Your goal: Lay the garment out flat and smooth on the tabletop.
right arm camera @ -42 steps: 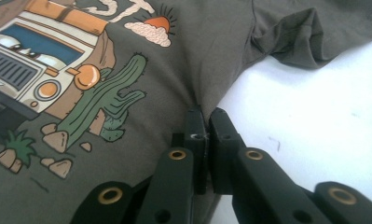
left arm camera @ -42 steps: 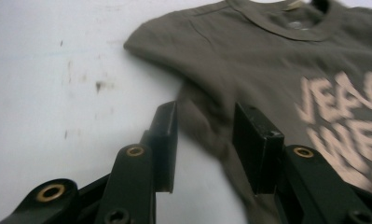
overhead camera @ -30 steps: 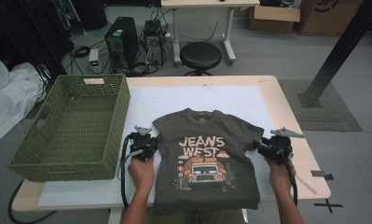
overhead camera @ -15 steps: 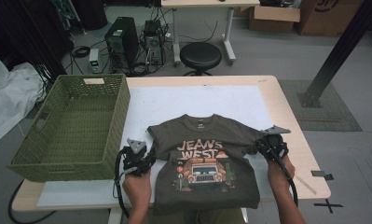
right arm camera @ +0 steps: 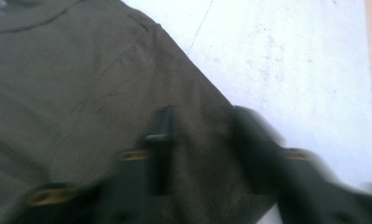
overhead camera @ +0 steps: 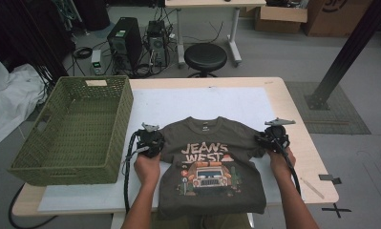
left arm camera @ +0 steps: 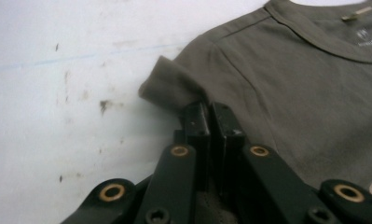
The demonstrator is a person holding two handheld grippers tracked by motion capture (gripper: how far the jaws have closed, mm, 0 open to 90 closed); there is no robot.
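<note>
Both tools clamp the sleeves of the t-shirt (overhead camera: 212, 167): left tool (overhead camera: 152, 143), right tool (overhead camera: 270, 139). Moving them evenly, keeping the fabric taut, should avoid wrinkles.

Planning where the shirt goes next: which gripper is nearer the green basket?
Left. The left gripper sits just right of the basket, at the shirt's sleeve; the right gripper is across the shirt.

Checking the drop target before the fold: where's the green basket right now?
In the high view the green wicker basket sits on the table's left side, just left of the T-shirt and the left gripper, overhanging the table's left edge.
</note>
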